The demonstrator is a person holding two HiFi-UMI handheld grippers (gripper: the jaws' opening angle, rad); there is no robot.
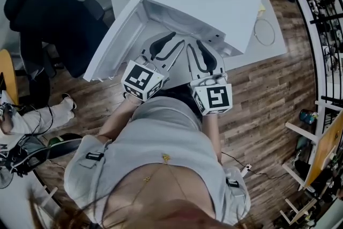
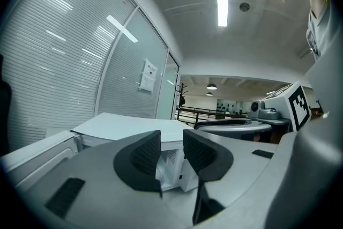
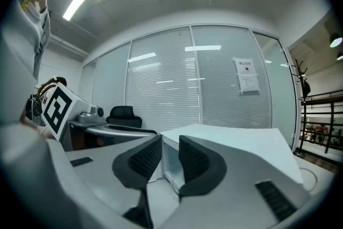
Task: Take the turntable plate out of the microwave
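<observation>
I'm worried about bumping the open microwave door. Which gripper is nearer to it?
Left. In the head view the left gripper sits just right of the open door, at the microwave opening; the right gripper is beyond it, farther from the door.

The left claw (image 1: 178, 39) and right claw (image 1: 194, 43) are pale grey moulded shells with curved black inlays along each jaw. Each carries a white marker cube (image 1: 142, 80) printed with black square patterns. Up close their pads (image 2: 144, 154) are black and finely ribbed. The person wears a light grey short-sleeved top (image 1: 161, 131) with small black tabs (image 1: 95, 156) on the sleeves, and a thin gold chain (image 1: 166, 159).
</observation>
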